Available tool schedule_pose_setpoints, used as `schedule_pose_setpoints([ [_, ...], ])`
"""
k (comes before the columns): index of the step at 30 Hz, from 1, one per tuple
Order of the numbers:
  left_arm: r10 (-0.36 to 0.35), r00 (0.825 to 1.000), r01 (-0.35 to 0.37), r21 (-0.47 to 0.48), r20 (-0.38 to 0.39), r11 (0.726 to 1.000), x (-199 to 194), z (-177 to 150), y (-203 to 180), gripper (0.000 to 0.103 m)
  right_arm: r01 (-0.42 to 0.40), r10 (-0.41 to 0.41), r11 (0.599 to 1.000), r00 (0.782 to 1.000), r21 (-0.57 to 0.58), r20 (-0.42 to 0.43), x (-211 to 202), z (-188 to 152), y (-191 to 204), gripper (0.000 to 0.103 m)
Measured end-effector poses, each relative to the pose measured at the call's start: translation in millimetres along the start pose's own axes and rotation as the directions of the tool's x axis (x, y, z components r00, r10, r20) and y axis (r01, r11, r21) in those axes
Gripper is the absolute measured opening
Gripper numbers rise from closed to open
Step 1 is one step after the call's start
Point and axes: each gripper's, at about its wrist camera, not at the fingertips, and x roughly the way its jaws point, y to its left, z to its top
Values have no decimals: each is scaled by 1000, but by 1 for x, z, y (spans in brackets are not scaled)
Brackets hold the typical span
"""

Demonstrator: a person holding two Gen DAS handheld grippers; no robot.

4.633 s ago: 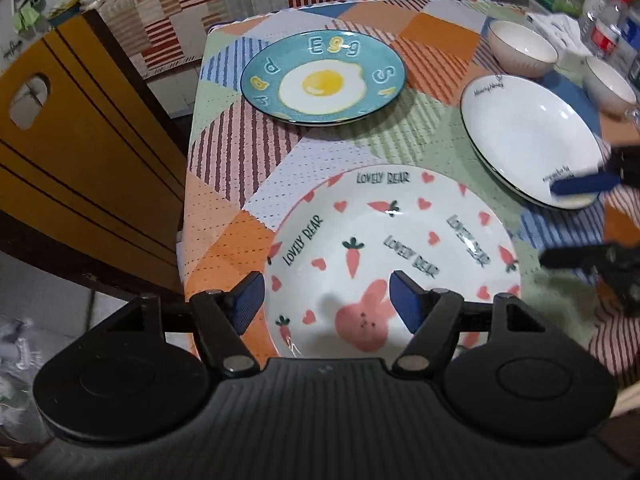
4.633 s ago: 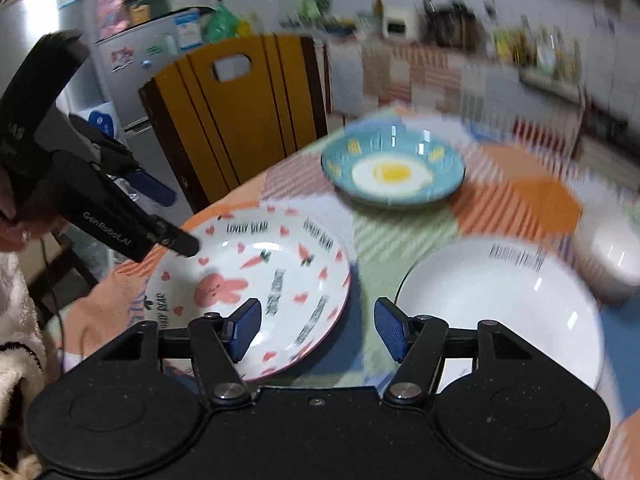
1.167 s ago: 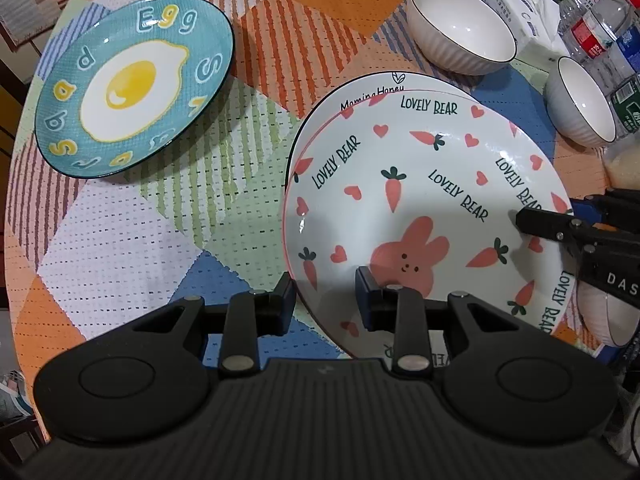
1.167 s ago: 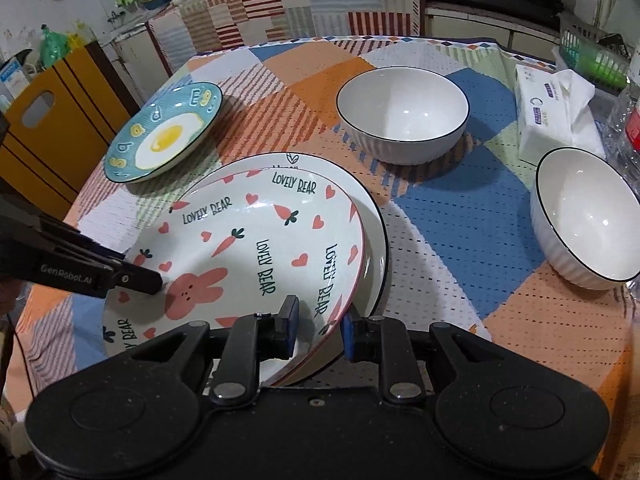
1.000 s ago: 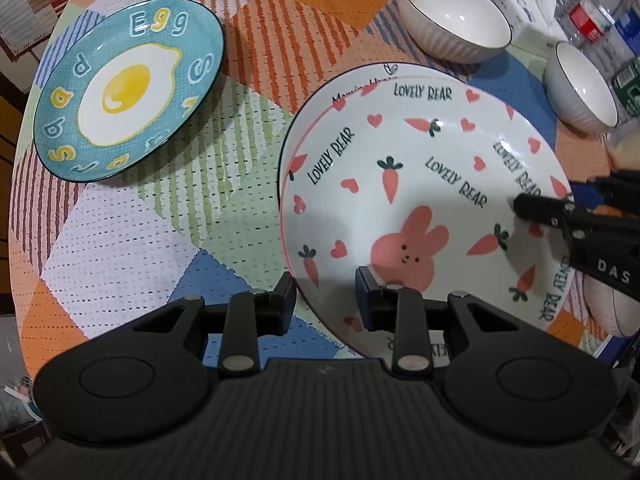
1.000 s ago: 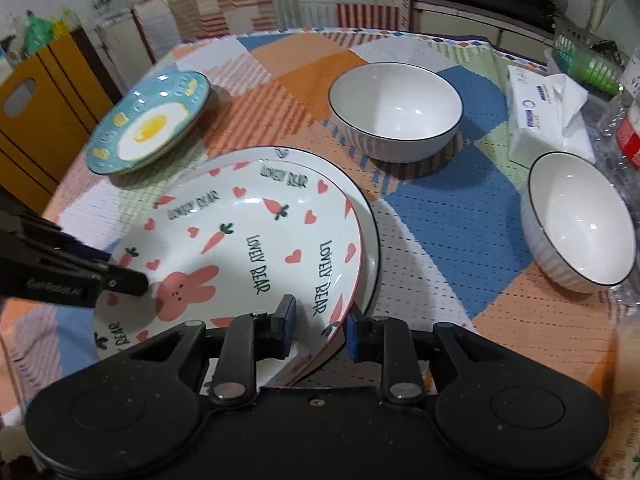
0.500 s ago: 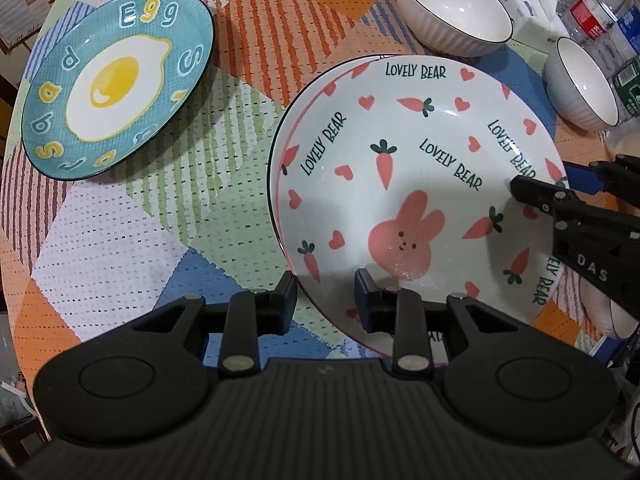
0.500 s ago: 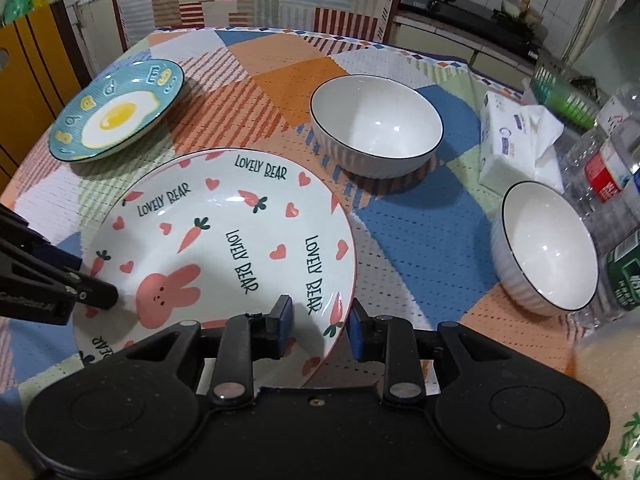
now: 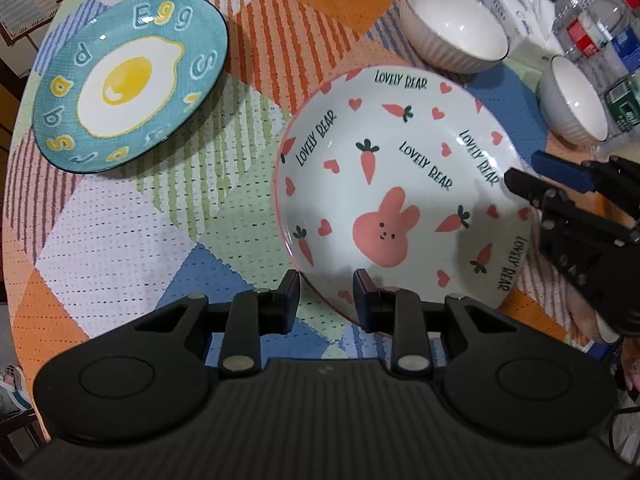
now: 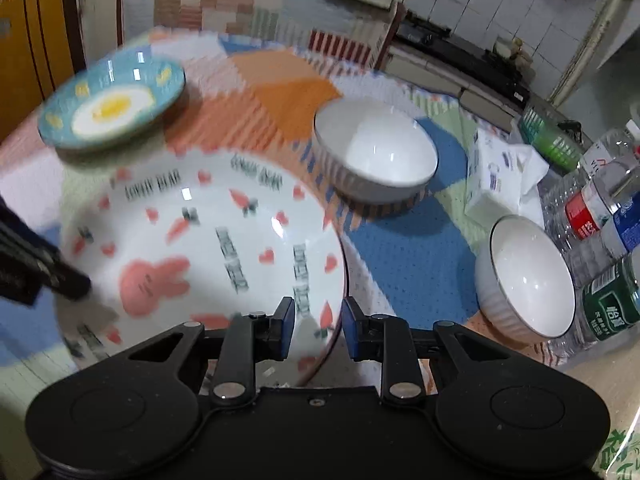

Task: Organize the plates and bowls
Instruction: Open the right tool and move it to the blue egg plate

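Observation:
The bunny-and-carrot "Lovely Bear" plate (image 9: 400,184) lies on top of the plain white plate, which is almost fully hidden beneath it. My left gripper (image 9: 326,300) straddles the plate's near rim with a gap between its fingers. My right gripper (image 10: 318,330) straddles the opposite rim, fingers slightly apart; it also shows in the left wrist view (image 9: 536,176). The bunny plate also shows in the right wrist view (image 10: 208,248). A teal fried-egg plate (image 9: 128,80) sits to the left. Two white bowls (image 9: 454,28) (image 9: 574,100) stand beyond.
The table wears a patchwork cloth (image 9: 120,216). A tissue pack (image 10: 500,172) and several water bottles (image 10: 600,216) crowd the right edge. A yellow wooden chair (image 10: 36,40) stands past the table's far left side. A kitchen counter (image 10: 460,52) lies behind.
The bunny plate has been lowered and centred over the white plate. Both grippers' fingers have widened a little at its rim. The right wrist view has swung and is now blurred.

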Motion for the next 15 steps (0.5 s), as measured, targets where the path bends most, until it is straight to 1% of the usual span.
schedule_pose_setpoints([
  [2,-5,1000,5,5,14,1000,-10,-2,1,28,-38,37,999,999,23,36,-12,6,-3,30],
  [5,-2,1000,2,5,19,1000,-25,-5,2,28,-99,96,994,993,54,68,-27,16,-7,30],
  [7,-3,1000,3,22,28,1000,-37,-8,3,28,-129,126,990,990,59,66,-36,23,-6,30],
  [9,14,999,-16,44,47,999,-50,-11,4,28,-179,177,983,982,27,71,-49,29,-4,31],
  [12,47,995,-53,70,83,996,-68,-17,6,28,-216,218,976,973,-27,75,-67,38,1,33],
  [15,88,988,-100,94,125,991,-83,-21,9,28,-257,261,965,962,-54,82,-80,49,4,37],
])
